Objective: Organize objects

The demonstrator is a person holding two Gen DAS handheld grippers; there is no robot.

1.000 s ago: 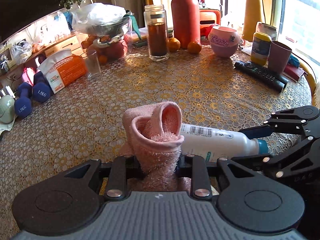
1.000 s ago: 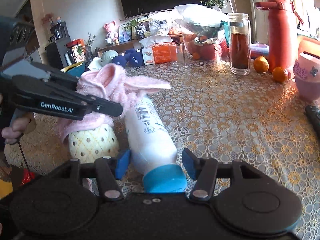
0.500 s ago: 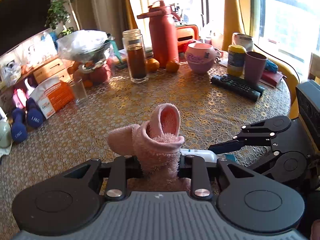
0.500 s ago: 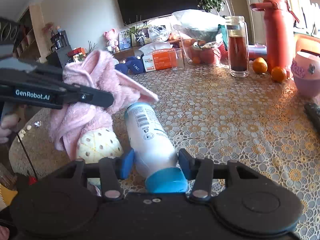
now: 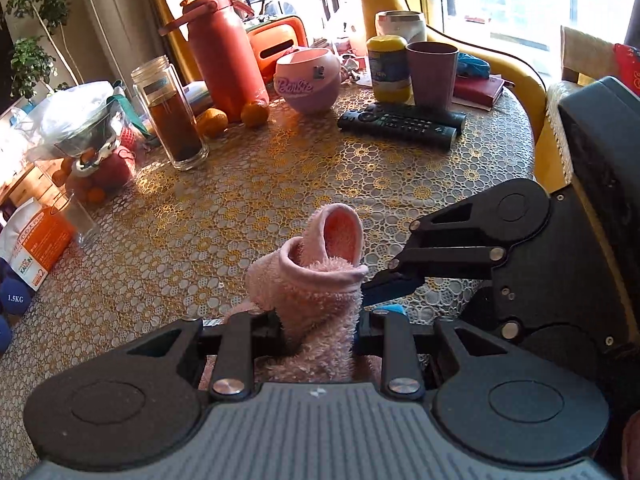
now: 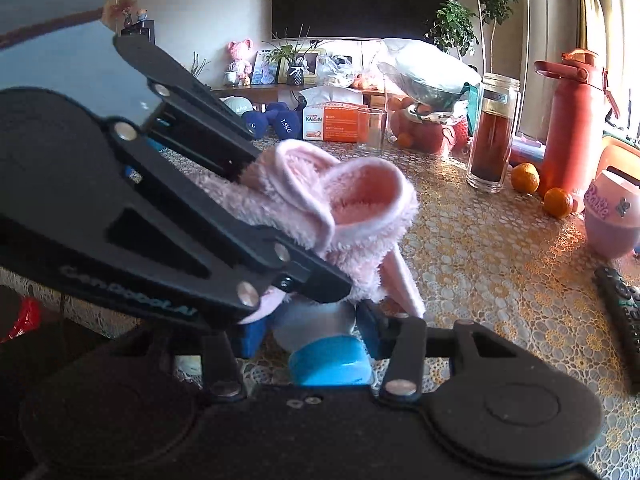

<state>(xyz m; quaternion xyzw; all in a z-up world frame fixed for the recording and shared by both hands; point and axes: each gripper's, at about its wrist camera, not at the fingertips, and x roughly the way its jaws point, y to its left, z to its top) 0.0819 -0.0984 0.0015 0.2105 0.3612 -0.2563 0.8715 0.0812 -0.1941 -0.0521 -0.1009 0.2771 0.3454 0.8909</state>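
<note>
My left gripper (image 5: 318,322) is shut on a fluffy pink slipper (image 5: 320,276) and holds it above the lace-covered table (image 5: 280,168). In the right wrist view the slipper (image 6: 344,212) hangs from the left gripper (image 6: 256,184), right over my right gripper. My right gripper (image 6: 310,330) is shut on a white bottle with a blue cap (image 6: 330,360); the slipper hides most of the bottle. In the left wrist view only the right gripper's blue fingertip (image 5: 388,282) and a bit of the blue cap (image 5: 396,310) show beside the slipper.
At the back of the table stand a red thermos (image 5: 224,48), a jar of brown liquid (image 5: 172,116), oranges (image 5: 255,113), a pink Barbie bowl (image 5: 308,80), a yellow-lidded jar (image 5: 388,68), a mauve cup (image 5: 432,74) and two remotes (image 5: 400,124). A tissue box (image 5: 36,248), an empty glass (image 5: 80,220) and dumbbells (image 5: 12,296) are at the left.
The left gripper has lifted the slipper and swung right, toward the window side. The slipper now hangs directly over the bottle in the right gripper, hiding most of it.
</note>
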